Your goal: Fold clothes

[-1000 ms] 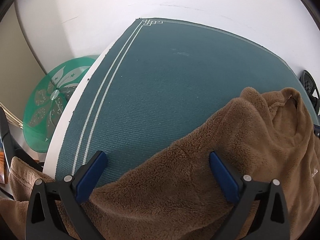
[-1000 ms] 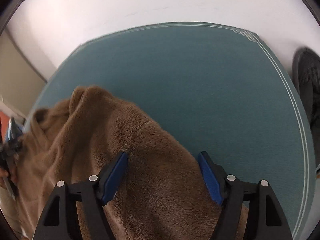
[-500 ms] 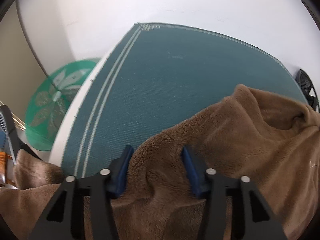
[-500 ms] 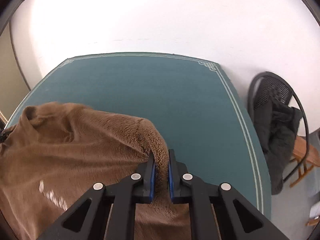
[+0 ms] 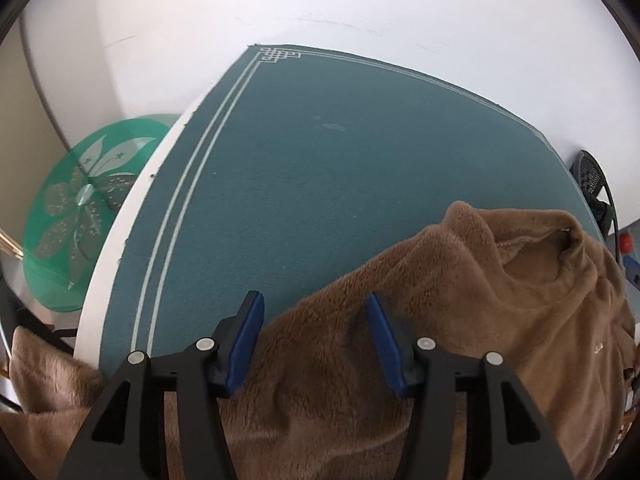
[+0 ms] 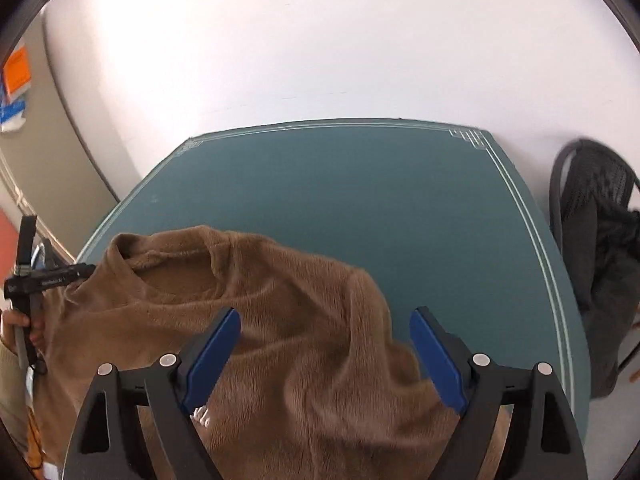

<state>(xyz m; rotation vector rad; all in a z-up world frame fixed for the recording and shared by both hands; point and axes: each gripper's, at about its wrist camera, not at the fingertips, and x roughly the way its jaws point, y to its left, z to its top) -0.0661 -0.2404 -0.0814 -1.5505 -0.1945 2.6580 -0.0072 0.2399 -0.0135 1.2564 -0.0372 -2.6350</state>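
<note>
A fuzzy brown fleece pullover (image 6: 256,312) lies crumpled on the near part of a teal mat with pale border lines (image 6: 360,200), its collar toward the far side. The right gripper (image 6: 324,344) hangs above a raised fold, jaws opening wide, pads clear of the fabric. The left gripper (image 5: 316,340) straddles the pullover's edge (image 5: 440,300), jaws opening, fleece bunched between them, not pinched.

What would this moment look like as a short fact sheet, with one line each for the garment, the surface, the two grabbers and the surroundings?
garment: brown fleece top, spread loosely, collar away from the cameras
surface: teal mat with pale border lines
left gripper: jaws opening, fleece between them, pads not pressing
right gripper: jaws opening wide above the fleece
surroundings: green patterned disc beside the table; dark mesh chair
</note>
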